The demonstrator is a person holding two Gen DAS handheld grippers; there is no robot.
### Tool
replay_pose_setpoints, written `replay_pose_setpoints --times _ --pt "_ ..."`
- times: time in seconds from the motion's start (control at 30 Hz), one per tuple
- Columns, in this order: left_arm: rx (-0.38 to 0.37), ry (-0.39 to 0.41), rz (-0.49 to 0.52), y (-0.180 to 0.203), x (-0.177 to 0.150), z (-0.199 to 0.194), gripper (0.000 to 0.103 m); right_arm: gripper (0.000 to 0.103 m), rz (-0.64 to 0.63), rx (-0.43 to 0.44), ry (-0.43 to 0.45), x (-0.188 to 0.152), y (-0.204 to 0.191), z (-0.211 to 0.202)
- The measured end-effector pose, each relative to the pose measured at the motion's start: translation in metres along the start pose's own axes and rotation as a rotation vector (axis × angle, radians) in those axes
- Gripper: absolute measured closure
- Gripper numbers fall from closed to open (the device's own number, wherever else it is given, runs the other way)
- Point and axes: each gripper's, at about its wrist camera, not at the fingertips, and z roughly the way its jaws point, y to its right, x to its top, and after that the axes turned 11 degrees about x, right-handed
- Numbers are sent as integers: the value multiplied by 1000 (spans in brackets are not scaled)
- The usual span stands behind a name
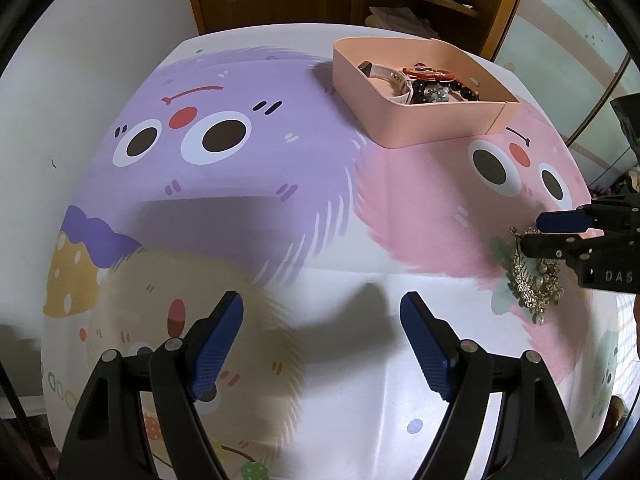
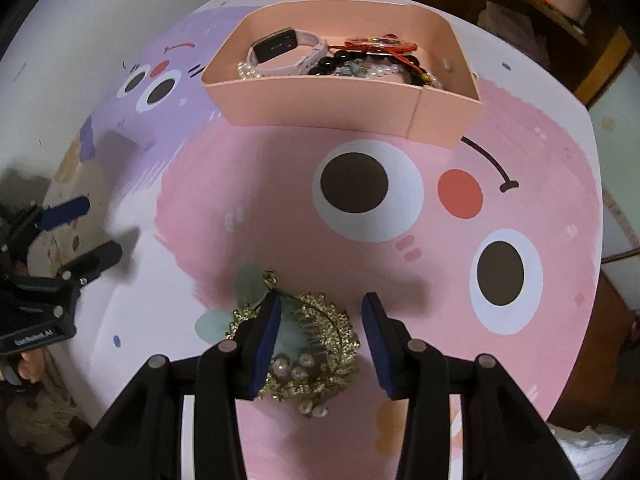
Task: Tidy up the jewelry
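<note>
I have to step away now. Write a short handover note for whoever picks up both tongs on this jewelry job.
Left tongs: open, empty, above bare tablecloth.
Right tongs: open, straddling the gold hair comb, which lies on the cloth; no grip yet.
Pink box: at the far side, already holding the watch, the red bracelet and beads.
Left to do: close on the comb, carry it to the box, release.

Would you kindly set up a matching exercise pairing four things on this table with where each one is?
Things:
1. smartwatch
2. gold hair comb
3. left gripper
4. pink box

Places:
A. far side of the table
B. over bare tablecloth, holding nothing
C. inside the box
D. between the right gripper's fingers, on the cloth

Pairs: 1-C, 2-D, 3-B, 4-A
</note>
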Motion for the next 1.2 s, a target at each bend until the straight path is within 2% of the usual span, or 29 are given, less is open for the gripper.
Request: replay_pose_setpoints --times 0.03,0.1,0.17,0.33,0.53,0.67,0.8,1.0,1.1,1.2 --pt "0 0 0 0 0 0 24 66 9 0 2 -1 1 -1" --pt "-2 2 1 -1 0 0 24 82 9 -31 0 -1 2 -2" --pt "-2 4 2 0 -1 -1 24 86 31 -14 -2 -1 6 -3" --pt "-1 5 7 1 0 -1 24 87 6 -45 5 -5 -2 -1" --pt "0 6 9 2 1 -1 24 90 10 -21 -3 -10 -4 -4" --pt "-1 6 11 3 1 -1 24 90 43 37 6 -12 0 -10" --pt "-2 14 17 5 1 -3 24 90 95 50 -2 -22 8 -13" --pt "-8 12 21 7 0 -4 24 89 198 70 39 -44 6 -29" --pt "-8 14 30 9 -1 -5 24 89 156 69 44 -50 -4 -35" --pt "-9 17 33 9 -1 -6 24 89 35 29 26 -52 -26 -36"
